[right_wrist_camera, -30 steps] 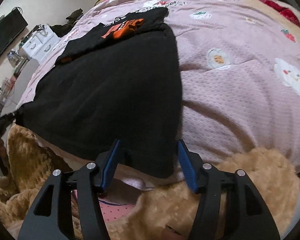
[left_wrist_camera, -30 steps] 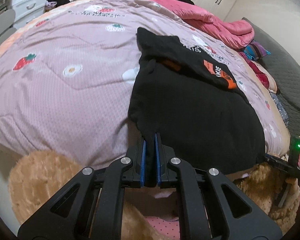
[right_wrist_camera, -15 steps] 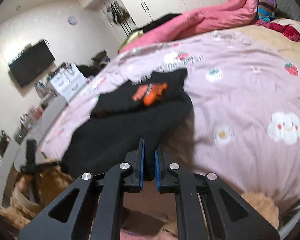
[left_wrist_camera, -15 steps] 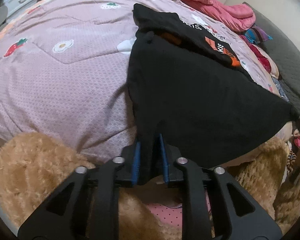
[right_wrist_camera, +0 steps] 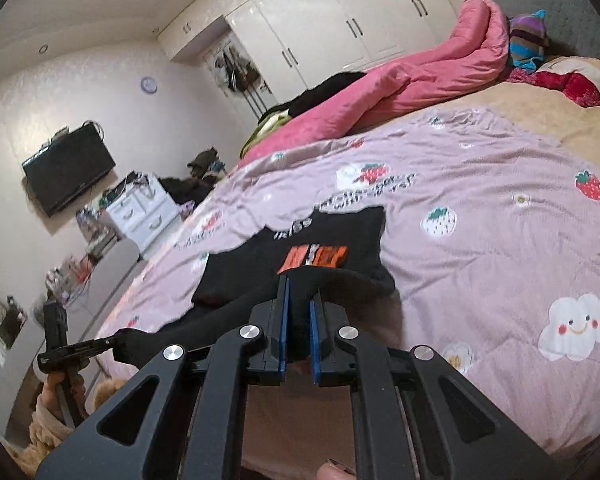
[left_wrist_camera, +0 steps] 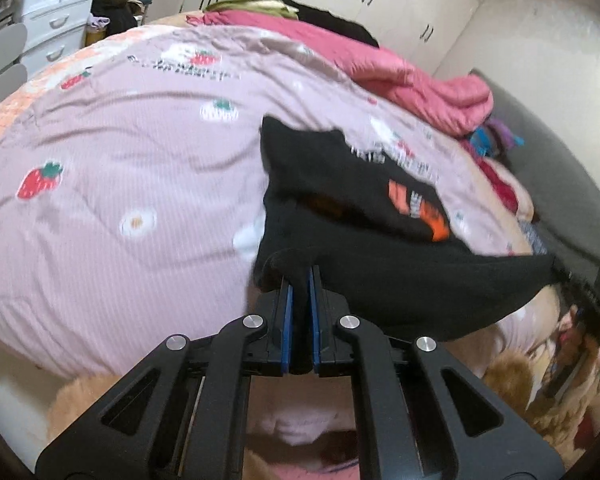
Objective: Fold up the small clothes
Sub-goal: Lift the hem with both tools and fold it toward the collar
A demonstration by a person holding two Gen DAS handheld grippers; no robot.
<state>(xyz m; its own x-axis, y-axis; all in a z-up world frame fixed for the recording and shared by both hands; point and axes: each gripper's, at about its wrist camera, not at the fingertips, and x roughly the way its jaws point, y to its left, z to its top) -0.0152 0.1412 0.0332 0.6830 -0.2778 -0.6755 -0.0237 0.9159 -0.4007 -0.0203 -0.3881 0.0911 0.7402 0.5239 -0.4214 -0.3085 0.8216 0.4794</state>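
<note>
Both the left gripper [left_wrist_camera: 299,280] and right gripper [right_wrist_camera: 299,292] are clamped on the black shirt's [left_wrist_camera: 380,256] hem, lifted above the pink strawberry quilt [left_wrist_camera: 120,152]. White wardrobes [right_wrist_camera: 340,20] and a wall television [right_wrist_camera: 68,168] stand behind the bed.

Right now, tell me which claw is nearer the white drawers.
Left. The left claw, shut on the black shirt, is at the side of the bed toward the drawers; the right claw grips the shirt's other corner, farther off.
</note>
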